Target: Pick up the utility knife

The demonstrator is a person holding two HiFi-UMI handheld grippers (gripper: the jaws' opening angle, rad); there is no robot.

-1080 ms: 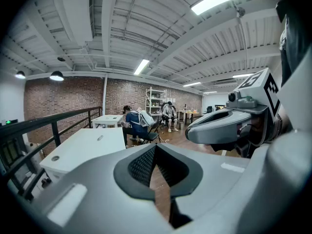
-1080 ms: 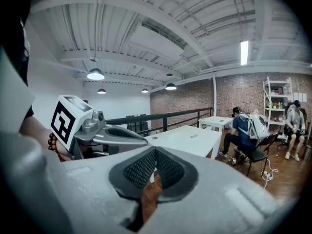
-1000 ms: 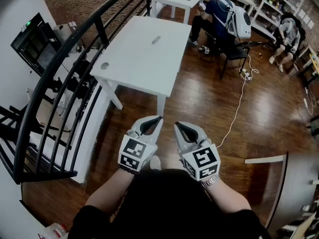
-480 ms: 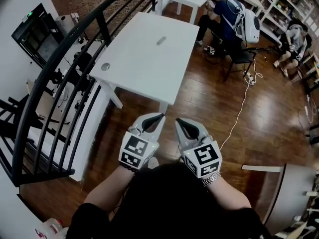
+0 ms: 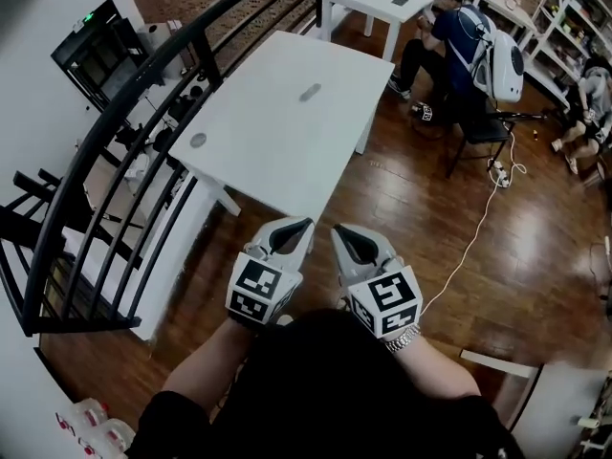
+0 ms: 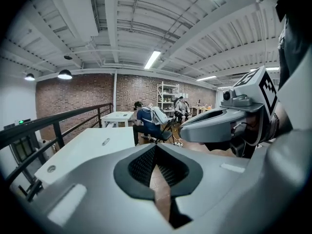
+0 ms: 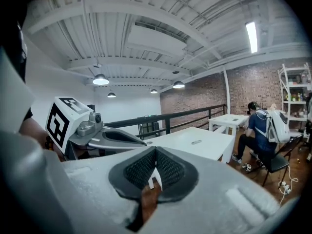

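The left gripper (image 5: 304, 226) and right gripper (image 5: 337, 229), fingers pressed together and empty, have drawn closer to the desk's (image 5: 277, 151) near edge. The utility knife (image 5: 310, 92) lies toward the desk's far end, its long axis roughly along the desk's length. Which end is the blade cannot be made out.

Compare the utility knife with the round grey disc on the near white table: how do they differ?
Shape: the utility knife is a slim, elongated piece, while the round grey disc is a small circle. Place: the knife lies out on the open tabletop, farther from the person; the disc sits close to the table's left edge in the head view. Both are grey, lie flat on the white table, and nothing touches either.
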